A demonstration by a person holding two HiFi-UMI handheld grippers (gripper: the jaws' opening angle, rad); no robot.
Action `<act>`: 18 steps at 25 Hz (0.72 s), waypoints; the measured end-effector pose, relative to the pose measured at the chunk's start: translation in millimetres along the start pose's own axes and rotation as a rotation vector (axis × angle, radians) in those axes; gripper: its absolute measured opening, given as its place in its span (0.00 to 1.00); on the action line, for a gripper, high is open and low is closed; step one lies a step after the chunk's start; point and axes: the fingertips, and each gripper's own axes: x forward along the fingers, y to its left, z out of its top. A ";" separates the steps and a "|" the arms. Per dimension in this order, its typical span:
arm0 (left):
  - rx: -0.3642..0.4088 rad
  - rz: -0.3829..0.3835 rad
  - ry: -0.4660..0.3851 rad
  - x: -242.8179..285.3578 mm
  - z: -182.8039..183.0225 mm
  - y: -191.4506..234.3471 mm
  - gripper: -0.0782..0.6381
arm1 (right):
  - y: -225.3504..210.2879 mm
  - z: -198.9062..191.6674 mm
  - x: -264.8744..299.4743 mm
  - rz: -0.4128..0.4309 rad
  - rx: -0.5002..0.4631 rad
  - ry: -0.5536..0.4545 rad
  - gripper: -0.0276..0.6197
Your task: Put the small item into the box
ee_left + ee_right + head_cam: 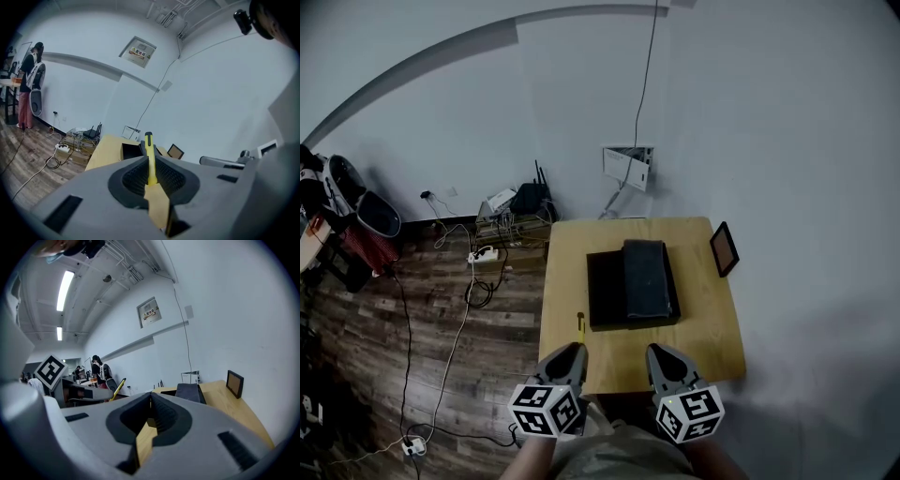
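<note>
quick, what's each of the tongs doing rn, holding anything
left tongs: shut on the small yellow item.
right tongs: shut, nothing between them.

I count two claws, the left claw (575, 354) and the right claw (662, 356), with one marker cube on each. There is one worktop (703, 328), one black box (607, 292), one lid (647, 279), one small yellow item (580, 323) and one small frame (724, 248). I see one router (531, 197). A power strip (483, 253) and a second power strip (414, 446) make two.
</note>
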 end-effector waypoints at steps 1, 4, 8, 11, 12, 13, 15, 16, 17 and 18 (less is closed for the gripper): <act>-0.001 -0.002 0.002 4.2 0.6 0.7 0.16 | -2.6 -1.3 1.5 -0.004 0.001 0.002 0.04; 0.002 -0.011 0.011 18.7 2.3 4.9 0.16 | -9.3 -4.8 9.3 -0.018 0.001 0.010 0.04; -0.003 -0.036 0.037 39.7 1.8 12.8 0.16 | -16.4 -3.0 24.7 -0.038 -0.004 0.012 0.04; 0.001 -0.057 0.070 57.8 3.3 16.6 0.16 | -22.7 3.3 38.7 -0.054 -0.007 0.011 0.04; 0.006 -0.064 0.081 63.9 4.3 17.6 0.16 | -24.1 5.6 43.4 -0.057 -0.010 0.011 0.04; 0.009 -0.070 0.092 70.0 5.2 18.6 0.16 | -25.3 7.7 48.1 -0.060 -0.012 0.011 0.04; 0.010 -0.081 0.113 81.8 6.3 21.3 0.16 | -26.9 11.0 56.8 -0.065 -0.012 0.013 0.04; 0.011 -0.083 0.124 87.5 6.6 23.1 0.16 | -27.3 12.0 60.6 -0.066 -0.011 0.016 0.04; 0.013 -0.084 0.135 93.4 6.8 25.1 0.16 | -27.8 12.8 64.5 -0.068 -0.010 0.019 0.04; 0.015 -0.084 0.147 99.5 7.0 27.2 0.16 | -28.6 13.4 68.5 -0.070 -0.009 0.022 0.04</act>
